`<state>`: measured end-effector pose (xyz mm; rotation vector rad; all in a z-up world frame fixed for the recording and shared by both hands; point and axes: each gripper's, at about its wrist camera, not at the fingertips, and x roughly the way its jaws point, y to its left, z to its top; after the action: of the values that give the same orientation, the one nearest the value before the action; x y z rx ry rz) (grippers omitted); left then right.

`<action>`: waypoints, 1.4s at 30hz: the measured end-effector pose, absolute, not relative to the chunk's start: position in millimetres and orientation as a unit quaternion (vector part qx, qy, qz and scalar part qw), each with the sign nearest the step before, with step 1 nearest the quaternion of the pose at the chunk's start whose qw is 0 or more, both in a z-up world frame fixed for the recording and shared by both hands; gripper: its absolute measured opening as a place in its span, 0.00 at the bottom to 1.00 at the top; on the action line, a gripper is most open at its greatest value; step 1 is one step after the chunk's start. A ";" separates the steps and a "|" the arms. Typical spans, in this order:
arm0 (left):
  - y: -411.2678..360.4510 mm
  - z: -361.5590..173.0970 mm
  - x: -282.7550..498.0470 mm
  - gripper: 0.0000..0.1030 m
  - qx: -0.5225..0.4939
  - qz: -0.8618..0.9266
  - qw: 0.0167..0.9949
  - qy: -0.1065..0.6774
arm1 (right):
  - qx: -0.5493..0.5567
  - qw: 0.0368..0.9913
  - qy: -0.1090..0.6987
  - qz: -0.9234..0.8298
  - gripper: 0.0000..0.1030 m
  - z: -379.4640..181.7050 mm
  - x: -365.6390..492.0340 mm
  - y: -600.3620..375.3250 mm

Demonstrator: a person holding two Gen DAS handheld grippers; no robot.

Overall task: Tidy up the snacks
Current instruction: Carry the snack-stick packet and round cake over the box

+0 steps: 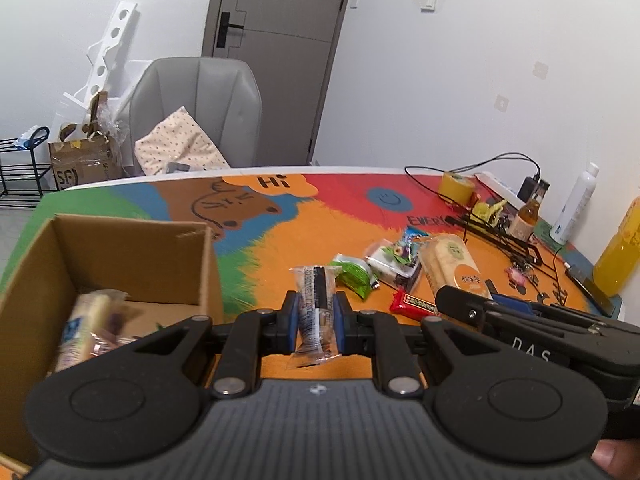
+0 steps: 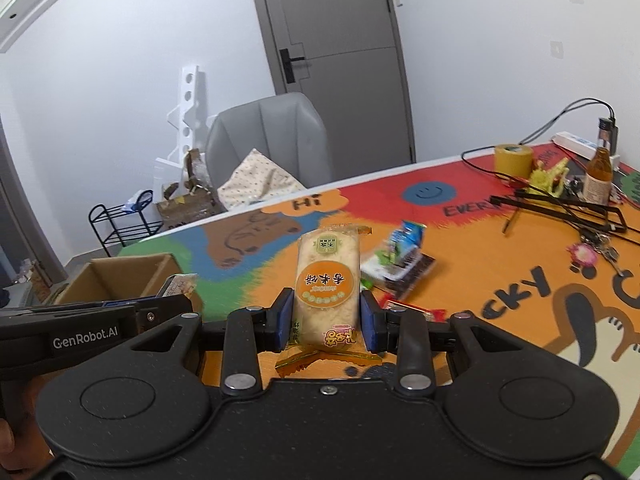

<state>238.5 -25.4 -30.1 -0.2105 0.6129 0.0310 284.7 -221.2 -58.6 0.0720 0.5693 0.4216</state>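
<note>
Between right tongs (image 2: 325,318), rice-cracker packet (image 2: 327,280)

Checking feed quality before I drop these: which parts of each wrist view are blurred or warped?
Left wrist: snacks in the cardboard box smear with motion blur; held clear packet sharp. Right wrist: blue packet blurred; rice cracker pack sharp. Both: fisheye bends the door.

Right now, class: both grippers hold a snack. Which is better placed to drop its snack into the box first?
Left. The left gripper, shut on the clear-wrapped snack, sits beside the cardboard box; the right gripper with its rice cracker pack is farther away.
</note>
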 end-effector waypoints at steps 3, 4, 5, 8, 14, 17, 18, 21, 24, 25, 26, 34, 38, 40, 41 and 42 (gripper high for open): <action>-17.0 -24.7 232.9 0.16 -0.106 0.018 0.949 0.296 | 0.034 0.937 0.274 0.214 0.32 -54.4 280.8 -212.3; -14.4 -23.5 231.0 0.16 -0.107 0.019 0.949 0.295 | 0.033 0.937 0.273 0.216 0.32 -53.1 280.0 -209.3; -11.6 -22.6 229.0 0.16 -0.108 0.021 0.950 0.294 | 0.033 0.937 0.272 0.219 0.32 -52.2 278.6 -205.9; -1.7 -20.0 222.5 0.16 -0.112 0.026 0.950 0.290 | 0.033 0.935 0.269 0.227 0.32 -49.5 276.2 -197.7; 21.4 -17.1 209.6 0.16 -0.121 0.039 0.950 0.286 | 0.027 0.934 0.265 0.238 0.32 -45.8 269.4 -178.7; 33.7 -16.8 202.3 0.16 -0.125 0.045 0.949 0.285 | 0.025 0.933 0.264 0.243 0.32 -45.4 265.7 -168.3; 38.0 -17.1 200.0 0.16 -0.127 0.048 0.949 0.285 | 0.024 0.932 0.264 0.245 0.32 -45.1 264.8 -164.4; 50.4 -17.8 193.0 0.16 -0.132 0.054 0.948 0.285 | 0.020 0.930 0.264 0.254 0.32 -44.9 261.8 -152.3; 63.1 -17.9 185.7 0.16 -0.137 0.063 0.947 0.283 | 0.013 0.928 0.263 0.262 0.32 -43.4 258.1 -139.2; 67.9 -18.1 183.4 0.16 -0.139 0.067 0.947 0.283 | 0.010 0.928 0.263 0.266 0.32 -43.0 257.1 -134.8; 71.7 -18.6 181.8 0.16 -0.141 0.069 0.946 0.283 | 0.008 0.927 0.263 0.269 0.32 -42.6 256.0 -130.0; 95.6 -22.9 167.7 0.16 -0.155 0.082 0.941 0.289 | -0.007 0.920 0.263 0.290 0.32 -41.0 247.3 -100.3; 103.4 -24.7 160.4 0.17 -0.161 0.089 0.939 0.290 | -0.013 0.917 0.263 0.299 0.32 -39.5 244.2 -89.5; 106.5 -25.8 158.1 0.17 -0.163 0.087 0.938 0.295 | -0.015 0.916 0.263 0.304 0.32 -38.9 242.8 -84.9; 107.2 -26.4 156.6 0.18 -0.164 0.085 0.937 0.298 | -0.015 0.914 0.264 0.307 0.32 -39.1 242.1 -82.2; 107.9 -26.3 154.9 0.20 -0.164 0.086 0.936 0.299 | -0.015 0.913 0.265 0.309 0.32 -39.5 241.8 -79.7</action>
<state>154.9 107.9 -26.3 -0.3345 0.6112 0.1755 241.8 -79.7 -39.5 -0.0306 0.5455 0.6372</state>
